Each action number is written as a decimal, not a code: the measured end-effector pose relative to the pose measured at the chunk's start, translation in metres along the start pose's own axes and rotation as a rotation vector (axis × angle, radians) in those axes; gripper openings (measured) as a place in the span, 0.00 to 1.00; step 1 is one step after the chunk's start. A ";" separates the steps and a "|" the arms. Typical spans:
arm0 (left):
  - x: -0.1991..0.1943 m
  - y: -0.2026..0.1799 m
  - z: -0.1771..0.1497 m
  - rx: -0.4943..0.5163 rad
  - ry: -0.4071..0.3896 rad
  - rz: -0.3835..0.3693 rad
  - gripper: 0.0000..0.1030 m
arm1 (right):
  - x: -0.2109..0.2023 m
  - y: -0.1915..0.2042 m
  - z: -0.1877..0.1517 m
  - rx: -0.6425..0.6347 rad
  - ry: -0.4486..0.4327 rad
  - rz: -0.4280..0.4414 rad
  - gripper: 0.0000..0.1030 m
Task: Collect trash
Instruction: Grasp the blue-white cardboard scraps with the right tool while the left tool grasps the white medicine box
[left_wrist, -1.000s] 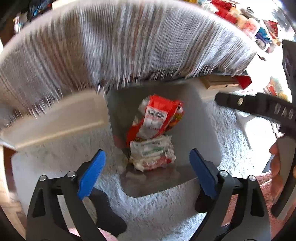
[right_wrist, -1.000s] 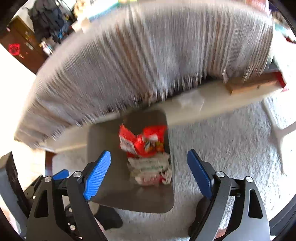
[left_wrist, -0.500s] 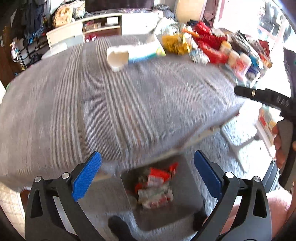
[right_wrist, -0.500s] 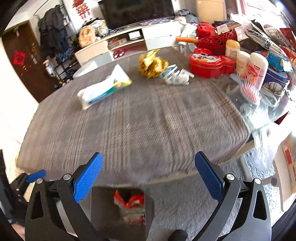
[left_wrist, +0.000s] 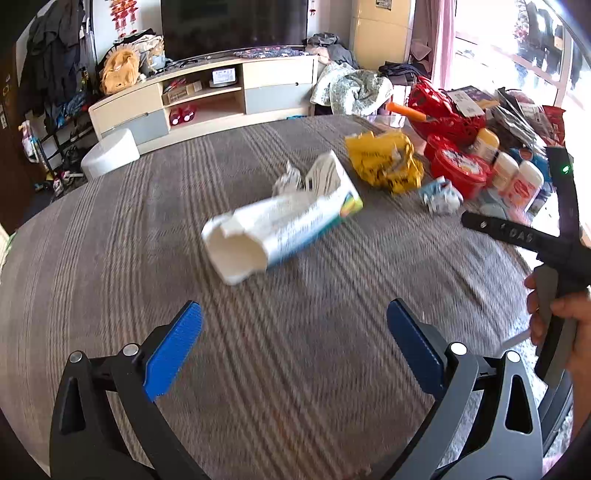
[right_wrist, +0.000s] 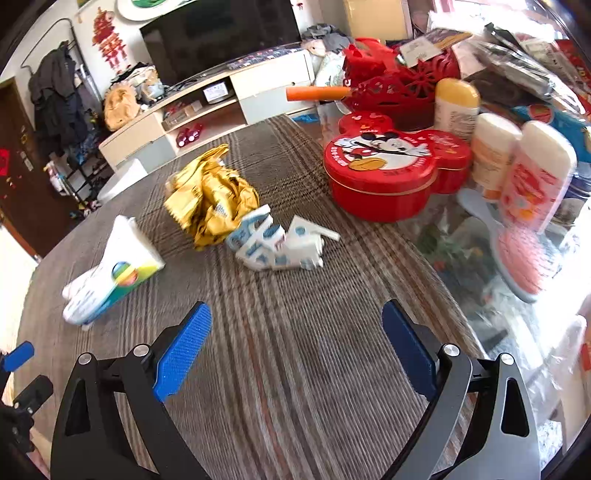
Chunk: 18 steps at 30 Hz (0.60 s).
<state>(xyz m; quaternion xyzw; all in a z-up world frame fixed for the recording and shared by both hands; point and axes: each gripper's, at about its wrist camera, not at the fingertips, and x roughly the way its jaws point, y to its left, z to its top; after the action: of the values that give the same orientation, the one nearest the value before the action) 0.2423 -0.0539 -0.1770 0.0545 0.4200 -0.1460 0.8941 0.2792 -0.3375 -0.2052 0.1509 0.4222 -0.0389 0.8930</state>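
Lying on its side near the middle of the grey striped tabletop (left_wrist: 110, 229), the torn white paper carton with a green-and-blue printed end (left_wrist: 280, 225) points its ragged open mouth toward the left wrist camera; a small crumpled scrap of white paper (left_wrist: 286, 179) sits just behind it, touching or nearly so. Beyond that lies the crumpled yellow foil wrapper (right_wrist: 210, 203), and touching its near edge is the crushed blue-and-white small carton with a white straw (right_wrist: 277, 243). All of this trash is on the cloth, well ahead of both tools. The left gripper (left_wrist: 293, 347) hovers over bare cloth short of the white carton, its blue pads spread wide with nothing between them. The right gripper (right_wrist: 295, 349) is likewise spread wide and empty (its jaws have just been closing a little), aimed toward the blue-and-white carton. A hand (left_wrist: 561, 317) at the right edge of the left view grasps the right tool's handle. Farther right, on a glass part of the table, stand a red mouse-shaped tin with a cartoon lid (right_wrist: 388, 173), two white-capped bottles (right_wrist: 535, 173), a pink hairbrush (right_wrist: 517, 251) and a red plastic basket (right_wrist: 399, 85). Behind, a cream TV cabinet (left_wrist: 207, 96) lines the wall.
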 end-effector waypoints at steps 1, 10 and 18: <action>0.005 0.000 0.006 -0.004 -0.004 -0.005 0.92 | 0.006 0.000 0.005 0.012 -0.002 0.000 0.91; 0.048 -0.005 0.040 0.092 -0.029 0.026 0.92 | 0.036 0.003 0.031 -0.014 -0.012 -0.075 0.92; 0.075 -0.014 0.055 0.189 -0.026 0.094 0.92 | 0.049 0.007 0.040 -0.014 0.005 -0.049 0.92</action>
<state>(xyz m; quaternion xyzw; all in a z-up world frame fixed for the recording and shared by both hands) 0.3235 -0.0957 -0.1993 0.1564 0.3897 -0.1436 0.8961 0.3412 -0.3402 -0.2171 0.1342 0.4284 -0.0574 0.8917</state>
